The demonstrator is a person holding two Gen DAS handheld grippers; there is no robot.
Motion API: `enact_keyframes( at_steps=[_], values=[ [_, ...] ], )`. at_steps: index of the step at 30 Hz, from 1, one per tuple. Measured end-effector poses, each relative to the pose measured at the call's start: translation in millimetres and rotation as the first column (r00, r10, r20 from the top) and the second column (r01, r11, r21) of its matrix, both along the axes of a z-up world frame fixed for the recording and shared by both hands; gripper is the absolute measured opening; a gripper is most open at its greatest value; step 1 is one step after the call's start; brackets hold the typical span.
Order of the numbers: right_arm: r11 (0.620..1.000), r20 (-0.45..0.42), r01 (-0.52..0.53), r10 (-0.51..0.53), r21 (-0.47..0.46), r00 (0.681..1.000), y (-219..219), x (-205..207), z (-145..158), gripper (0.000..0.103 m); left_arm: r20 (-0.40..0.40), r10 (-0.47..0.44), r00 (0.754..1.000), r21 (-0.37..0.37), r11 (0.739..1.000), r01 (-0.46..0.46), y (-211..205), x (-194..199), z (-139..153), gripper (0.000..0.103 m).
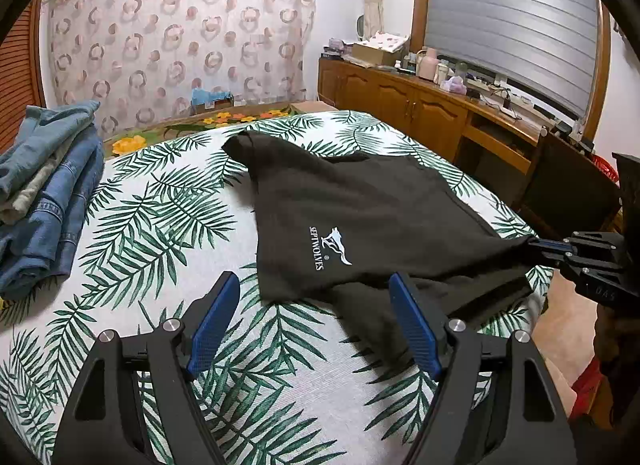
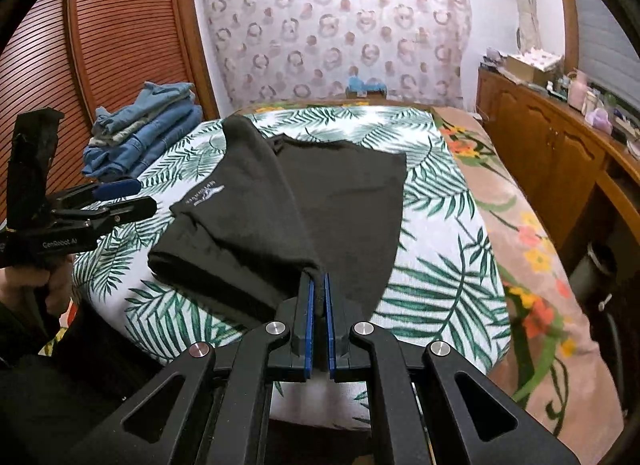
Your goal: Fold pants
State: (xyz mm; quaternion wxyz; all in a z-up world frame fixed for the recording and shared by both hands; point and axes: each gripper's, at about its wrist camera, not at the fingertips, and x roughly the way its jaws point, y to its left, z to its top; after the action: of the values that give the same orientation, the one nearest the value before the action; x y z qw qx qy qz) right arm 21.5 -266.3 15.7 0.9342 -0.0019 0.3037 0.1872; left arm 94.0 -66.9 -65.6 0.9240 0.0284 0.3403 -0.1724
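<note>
Black pants (image 1: pixel 360 217) with a white SEPTWOLVES logo (image 1: pixel 332 249) lie partly folded on the leaf-print bed; they also show in the right wrist view (image 2: pixel 304 201). My left gripper (image 1: pixel 314 285) is open and empty, its blue-padded fingers just short of the pants' near edge; it also shows in the right wrist view (image 2: pixel 136 195). My right gripper (image 2: pixel 318 281) is shut on a bunched corner of the pants, pulling it taut off the bed; it also shows in the left wrist view (image 1: pixel 540 245).
A stack of folded jeans (image 1: pixel 44 193) sits at the bed's left side. The leaf-print sheet (image 1: pixel 168 225) covers the bed. A wooden cabinet (image 1: pixel 420 105) with clutter stands along the right. A dark chair (image 1: pixel 568 181) is near the bed's right edge.
</note>
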Motion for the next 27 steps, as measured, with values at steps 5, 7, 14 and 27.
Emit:
enact_keyframes(
  at_steps=[5,7,14,27],
  values=[
    [1.0,-0.024,0.002,-0.002,-0.002,1.0,-1.1,-0.3,-7.4,0.005,-0.02,-0.008,1.0,0.008,1.0,0.008,-4.3,1.2,-6.2,0.078],
    [1.0,-0.019,-0.002,0.002,-0.004,1.0,-2.8,-3.6,-4.8,0.005,-0.02,-0.015,1.0,0.01,1.0,0.015,-6.4,0.0,-6.5,0.078],
    [1.0,-0.057,0.007,-0.008,-0.022,0.998,-4.7,-0.9,-16.1,0.005,-0.033,-0.022,0.999,0.022,1.0,0.023,-8.0,1.2,-11.2,0.078],
    [0.998,-0.051,0.055,-0.054,0.009,0.997,-14.6,4.0,-8.5,0.031,-0.101,-0.02,0.995,0.051,0.998,0.025,-10.0,7.3,-34.4,0.078]
  ],
)
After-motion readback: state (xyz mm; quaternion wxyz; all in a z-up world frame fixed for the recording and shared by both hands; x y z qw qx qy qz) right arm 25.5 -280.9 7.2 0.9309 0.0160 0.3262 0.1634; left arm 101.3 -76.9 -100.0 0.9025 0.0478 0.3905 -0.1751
